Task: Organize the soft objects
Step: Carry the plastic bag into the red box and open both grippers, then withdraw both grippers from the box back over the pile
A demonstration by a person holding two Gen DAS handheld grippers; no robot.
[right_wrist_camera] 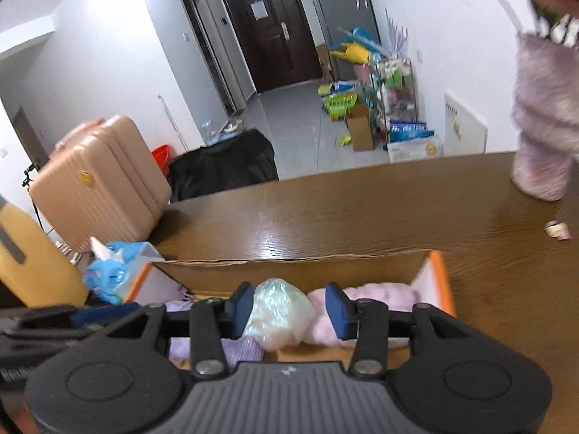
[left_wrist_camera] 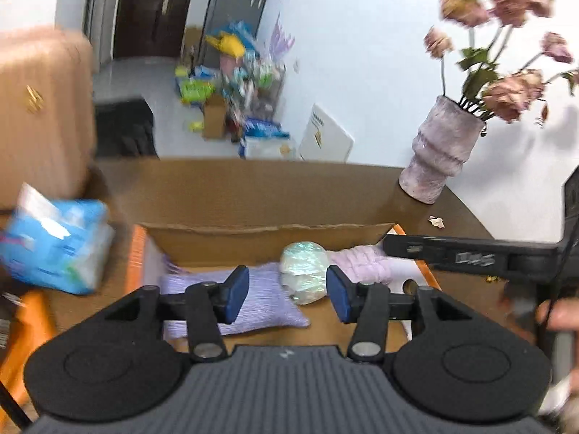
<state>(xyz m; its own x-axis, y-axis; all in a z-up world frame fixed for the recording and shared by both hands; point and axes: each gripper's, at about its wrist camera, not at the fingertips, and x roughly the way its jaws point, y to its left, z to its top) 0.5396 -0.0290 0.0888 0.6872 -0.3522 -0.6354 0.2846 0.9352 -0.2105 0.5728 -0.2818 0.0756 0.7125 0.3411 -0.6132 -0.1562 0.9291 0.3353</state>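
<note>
An open cardboard box (left_wrist_camera: pixel 271 229) (right_wrist_camera: pixel 289 258) with orange edges sits on the brown table (right_wrist_camera: pixel 362 209). Inside lie a striped purple pillow (left_wrist_camera: pixel 260 300) (right_wrist_camera: pixel 246 349), an iridescent soft ball (left_wrist_camera: pixel 304 271) (right_wrist_camera: pixel 278 314) and a fuzzy pink item (left_wrist_camera: pixel 362 264) (right_wrist_camera: pixel 376 296). My left gripper (left_wrist_camera: pixel 288 294) hovers open over the box, with the pillow and ball beyond its blue pads and nothing gripped. My right gripper (right_wrist_camera: pixel 289 311) is open too; the ball shows between its pads with a gap on the right side. The right gripper's black body (left_wrist_camera: pixel 470 256) crosses the left wrist view.
A blue tissue pack (left_wrist_camera: pixel 54 246) (right_wrist_camera: pixel 115 271) lies left of the box. A pale ribbed vase (left_wrist_camera: pixel 438 159) (right_wrist_camera: pixel 542 144) of dried flowers stands at the table's far right. A pink suitcase (right_wrist_camera: pixel 97 181) and floor clutter lie beyond the table. A hand (left_wrist_camera: pixel 557 314) shows at the right.
</note>
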